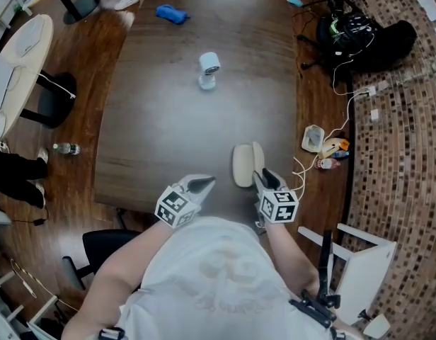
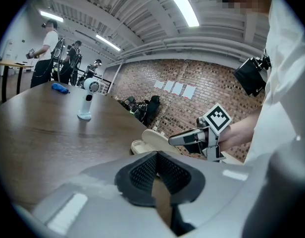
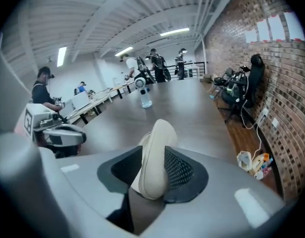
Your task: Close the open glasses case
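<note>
The cream glasses case [image 1: 242, 167] lies open near the front right edge of the dark wooden table [image 1: 168, 112]. Its lid [image 3: 155, 157] stands on edge between the jaws of my right gripper [image 1: 264, 179]. The lid leans on the right-hand pad, and a dark gap shows at the other pad, so the jaws stand open around it. My left gripper [image 1: 202, 184] hovers just left of the case, shut, with nothing in it. In the left gripper view the case [image 2: 152, 142] and my right gripper [image 2: 175, 140] lie just beyond the closed fingertips.
A small white device [image 1: 209, 69] stands upright mid-table and a blue object [image 1: 172, 13] lies at the far edge. Beyond the right edge lie cables, a power strip [image 1: 313, 139] and a black bag [image 1: 359, 34]. A white chair [image 1: 359, 261] stands close at my right.
</note>
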Action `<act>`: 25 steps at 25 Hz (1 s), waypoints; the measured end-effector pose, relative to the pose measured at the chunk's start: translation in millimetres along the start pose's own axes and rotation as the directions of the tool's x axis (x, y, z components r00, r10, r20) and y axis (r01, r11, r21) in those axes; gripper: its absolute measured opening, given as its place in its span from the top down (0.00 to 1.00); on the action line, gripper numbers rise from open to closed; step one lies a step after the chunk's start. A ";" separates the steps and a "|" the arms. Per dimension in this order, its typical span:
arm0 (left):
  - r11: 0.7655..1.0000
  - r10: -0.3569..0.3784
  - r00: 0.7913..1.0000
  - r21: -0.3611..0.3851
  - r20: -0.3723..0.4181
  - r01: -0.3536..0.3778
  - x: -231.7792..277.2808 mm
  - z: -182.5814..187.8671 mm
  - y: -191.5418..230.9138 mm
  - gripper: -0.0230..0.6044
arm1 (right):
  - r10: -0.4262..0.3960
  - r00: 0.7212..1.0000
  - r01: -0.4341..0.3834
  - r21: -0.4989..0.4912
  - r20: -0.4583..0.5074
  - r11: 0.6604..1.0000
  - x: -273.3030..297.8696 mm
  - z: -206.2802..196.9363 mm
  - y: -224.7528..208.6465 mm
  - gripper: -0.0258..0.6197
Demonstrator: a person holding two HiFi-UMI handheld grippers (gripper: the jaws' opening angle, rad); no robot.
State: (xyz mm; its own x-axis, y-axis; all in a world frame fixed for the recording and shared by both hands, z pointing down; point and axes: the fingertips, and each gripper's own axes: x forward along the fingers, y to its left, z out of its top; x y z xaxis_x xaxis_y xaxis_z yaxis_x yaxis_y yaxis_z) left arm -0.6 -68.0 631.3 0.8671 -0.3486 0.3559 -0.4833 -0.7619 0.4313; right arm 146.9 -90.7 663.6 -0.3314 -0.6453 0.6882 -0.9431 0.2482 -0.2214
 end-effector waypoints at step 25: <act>1.000 -0.015 1.000 0.000 -0.010 0.015 -9.5 -0.6 1.6 0.95 | 0.082 0.989 -0.104 -0.179 -0.126 0.978 42.0 -25.4 53.5 0.95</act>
State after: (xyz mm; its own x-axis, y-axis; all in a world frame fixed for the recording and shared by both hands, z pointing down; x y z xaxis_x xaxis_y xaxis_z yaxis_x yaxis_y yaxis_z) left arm -9.6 -65.6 629.1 0.8731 -0.3317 0.3573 -0.4701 -0.7672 0.4364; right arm 83.2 -86.1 698.2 -0.4016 -0.5269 0.7491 -0.8831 0.4394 -0.1644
